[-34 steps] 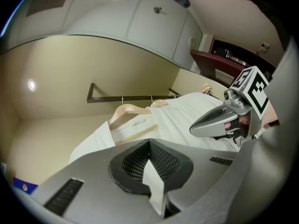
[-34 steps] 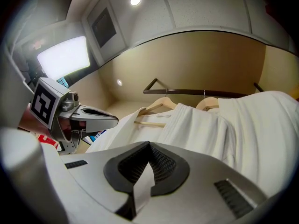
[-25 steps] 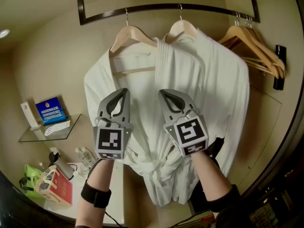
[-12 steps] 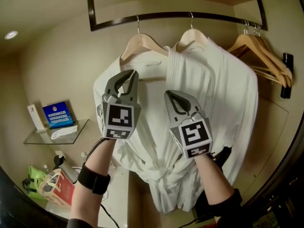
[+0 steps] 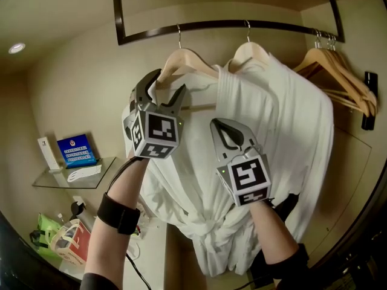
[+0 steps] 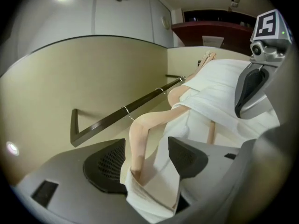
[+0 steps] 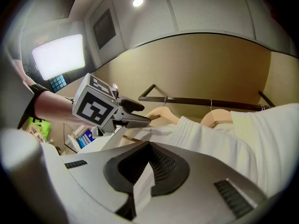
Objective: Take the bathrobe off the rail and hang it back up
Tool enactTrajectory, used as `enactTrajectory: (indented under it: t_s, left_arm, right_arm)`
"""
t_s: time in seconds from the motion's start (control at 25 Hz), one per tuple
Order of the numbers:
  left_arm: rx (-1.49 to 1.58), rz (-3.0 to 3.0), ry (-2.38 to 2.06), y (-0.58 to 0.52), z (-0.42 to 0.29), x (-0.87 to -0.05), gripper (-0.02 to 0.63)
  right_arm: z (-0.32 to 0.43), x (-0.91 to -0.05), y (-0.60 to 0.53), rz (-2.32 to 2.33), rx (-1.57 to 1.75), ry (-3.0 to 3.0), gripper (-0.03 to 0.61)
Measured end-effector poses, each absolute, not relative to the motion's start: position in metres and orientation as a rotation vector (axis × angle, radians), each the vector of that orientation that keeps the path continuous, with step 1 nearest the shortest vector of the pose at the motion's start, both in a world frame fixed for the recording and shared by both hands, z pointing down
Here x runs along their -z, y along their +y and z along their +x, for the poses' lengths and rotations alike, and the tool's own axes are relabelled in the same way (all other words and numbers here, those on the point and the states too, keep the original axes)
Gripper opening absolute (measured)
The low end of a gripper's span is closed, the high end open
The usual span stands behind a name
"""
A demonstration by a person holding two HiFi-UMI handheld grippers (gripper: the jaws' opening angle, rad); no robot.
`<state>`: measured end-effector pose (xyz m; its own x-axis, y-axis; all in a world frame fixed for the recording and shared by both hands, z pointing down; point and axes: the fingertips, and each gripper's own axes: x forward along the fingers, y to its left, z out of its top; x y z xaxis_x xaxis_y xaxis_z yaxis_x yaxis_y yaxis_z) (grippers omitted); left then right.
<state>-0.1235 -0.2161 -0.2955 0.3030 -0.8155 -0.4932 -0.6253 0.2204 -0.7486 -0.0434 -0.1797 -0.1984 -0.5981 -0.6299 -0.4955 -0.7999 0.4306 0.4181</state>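
Observation:
A white bathrobe (image 5: 272, 119) hangs from wooden hangers (image 5: 188, 62) on the dark rail (image 5: 272, 24). My left gripper (image 5: 168, 82) is raised to the left hanger's outer end; its jaws have just been opening. In the left gripper view the hanger arm (image 6: 140, 139) and a fold of robe shoulder (image 6: 156, 190) lie between the left gripper's (image 6: 147, 148) spread pads, unpressed. My right gripper (image 5: 216, 124) stands shut, lower, in front of the robe's lapel. White cloth (image 7: 142, 185) shows in the slit between the right gripper's (image 7: 149, 146) fingers; whether it is pinched I cannot tell.
Empty wooden hangers (image 5: 338, 71) crowd the rail's right end beside a black wall hook (image 5: 369, 98). A glass shelf (image 5: 48, 183) at lower left carries a blue box (image 5: 77, 151). Bags (image 5: 66, 246) and bottles stand on a counter below it.
My left gripper rose from chest height to the left hanger's end, rolled, and went from shut to wide open. The right gripper stayed shut, almost in place.

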Motion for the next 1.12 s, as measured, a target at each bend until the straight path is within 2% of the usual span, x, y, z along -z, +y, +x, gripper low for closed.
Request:
enactTrajectory:
  t_s: [0.08,0.96,1.12]
  left_arm:
    - [0.241,-1.453,1.413,-0.223,-0.128,0.305,0.286]
    - [0.336,-1.466,1.449,-0.271,-0.126,0.343,0.284]
    - [0.342,-1.482,1.45,-0.273,-0.123,0.343,0.218]
  right_arm:
    - [-0.045,0.2,-0.18,-1.238,-0.927,2.421,0.025]
    - [-0.048,0.206,-0.176,-1.214,-0.965,2.416,0.025]
    - [-0.049,0.205,-0.176,-1.212,-0.967,2.42,0.025]
